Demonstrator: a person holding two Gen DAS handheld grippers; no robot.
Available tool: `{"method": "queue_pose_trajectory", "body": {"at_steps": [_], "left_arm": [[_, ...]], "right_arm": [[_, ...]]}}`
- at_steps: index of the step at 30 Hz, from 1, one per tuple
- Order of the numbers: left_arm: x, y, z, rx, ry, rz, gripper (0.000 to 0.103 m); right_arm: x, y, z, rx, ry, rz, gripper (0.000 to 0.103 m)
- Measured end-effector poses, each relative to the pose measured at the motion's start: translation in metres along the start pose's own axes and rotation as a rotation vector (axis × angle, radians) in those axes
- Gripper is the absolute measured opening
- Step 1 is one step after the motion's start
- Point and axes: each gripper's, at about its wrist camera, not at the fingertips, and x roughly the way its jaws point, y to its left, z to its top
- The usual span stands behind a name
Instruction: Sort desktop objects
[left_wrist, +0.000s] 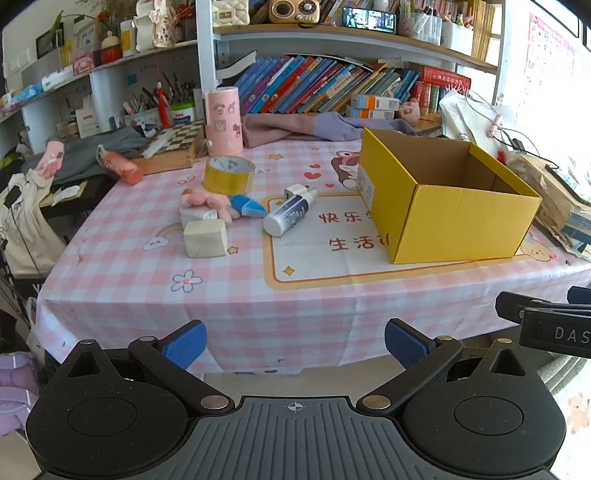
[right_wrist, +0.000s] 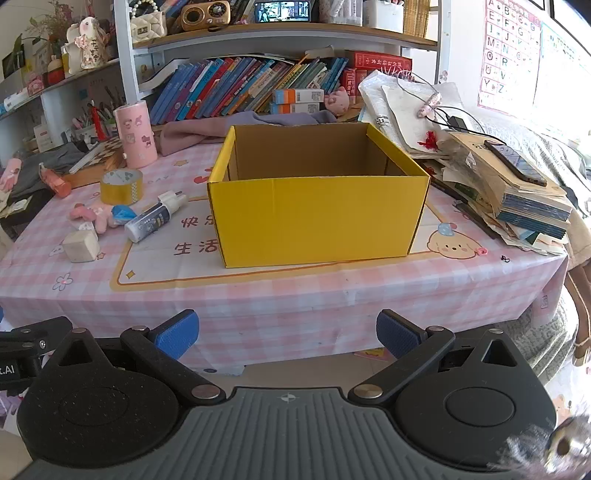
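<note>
Two grippers hung short of the table's near edge, both with jaws spread wide and nothing between the blue pads: the left gripper (left_wrist: 295, 345) faced the clutter, the right gripper (right_wrist: 287, 338) faced the yellow box (right_wrist: 317, 218).

That box stood open-topped on the pink checked tablecloth (left_wrist: 147, 295), bright yellow outside and plain brown cardboard inside, with a white label on its left end wall; nothing could be seen in the part of its interior that showed.

Left of the box, well apart from it, lay the small things in a loose cluster. A white spray bottle (left_wrist: 290, 216) with a dark printed band lay on its side, nozzle pointing away from the cameras. Just beside it sat a blue correction-tape dispenser (left_wrist: 248, 206), touching a pink plush toy (left_wrist: 207, 202). In front of the toy stood a pale, off-white block (left_wrist: 205, 238), scuffed and greyish. Behind the group rested a roll of yellow tape (left_wrist: 229, 175), lying flat, and further back an upright pink cylinder (left_wrist: 223, 121) covered with stickers.
</note>
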Motion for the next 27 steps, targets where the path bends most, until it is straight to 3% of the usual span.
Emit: {"method": "queue_pose_trajectory", "body": {"at_steps": [27], "left_arm": [[-0.004, -0.0018, 0.0003, 0.006, -0.004, -0.004, 0.103]], "right_arm": [[-0.006, -0.0016, -0.0016, -0.001, -0.013, -0.006, 0.103]]}}
